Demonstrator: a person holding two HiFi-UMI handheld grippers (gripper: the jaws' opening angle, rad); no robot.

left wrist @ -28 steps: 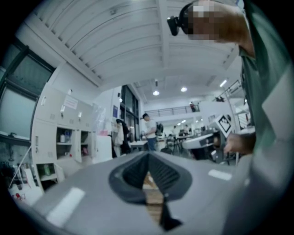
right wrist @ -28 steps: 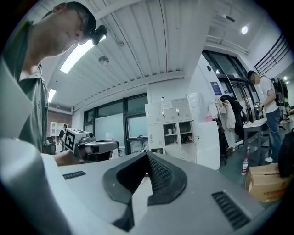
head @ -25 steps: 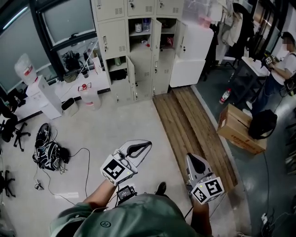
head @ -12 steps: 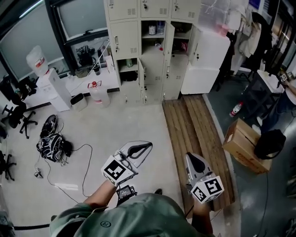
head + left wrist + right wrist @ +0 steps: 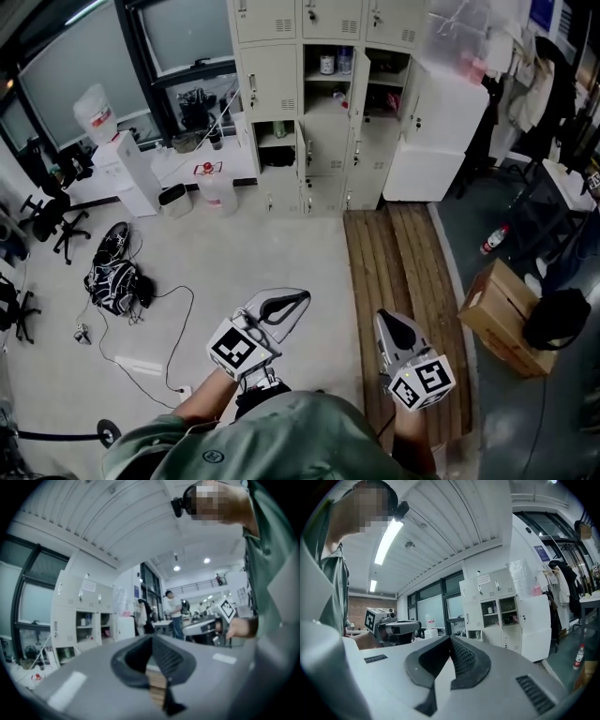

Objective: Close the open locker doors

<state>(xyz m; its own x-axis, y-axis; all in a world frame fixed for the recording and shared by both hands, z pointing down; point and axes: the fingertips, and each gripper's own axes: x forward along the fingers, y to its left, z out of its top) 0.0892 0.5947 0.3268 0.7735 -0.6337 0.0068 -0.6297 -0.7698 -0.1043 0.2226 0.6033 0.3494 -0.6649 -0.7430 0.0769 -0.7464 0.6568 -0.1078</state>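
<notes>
1. The left gripper (image 5: pixel 279 306) hangs low in front of the person over the bare floor (image 5: pixel 262 244). Its jaws are pressed together at the tips with nothing between them. Its marker cube bears only a black-and-white square pattern, no words.
2. The right gripper (image 5: pixel 394 332) hangs just beside it, over the near end of a strip of wooden planks (image 5: pixel 398 253). Its jaws are likewise brought together and empty.
3. The planks run lengthwise from under the right gripper toward the right part of the lockers. A cardboard box (image 5: pixel 506 305) sits toward the floor's right edge.
4. The lockers (image 5: pixel 272 80) stand along the floor's far edge, well apart from both grippers and straight ahead. At least three open compartments (image 5: pixel 333 66) show, one low on the left and two higher, middle and right. Their doors stand upright and swing out toward the viewer, nearly edge-on.
5. Neither gripper looks within reach, so an approach across the floor comes first. The right gripper lies nearer the right column, the left nearer the low left door. Each door then likely needs a sideways push.
6. Paper labels (image 5: pixel 483 579) on the top doors are too small to read.
</notes>
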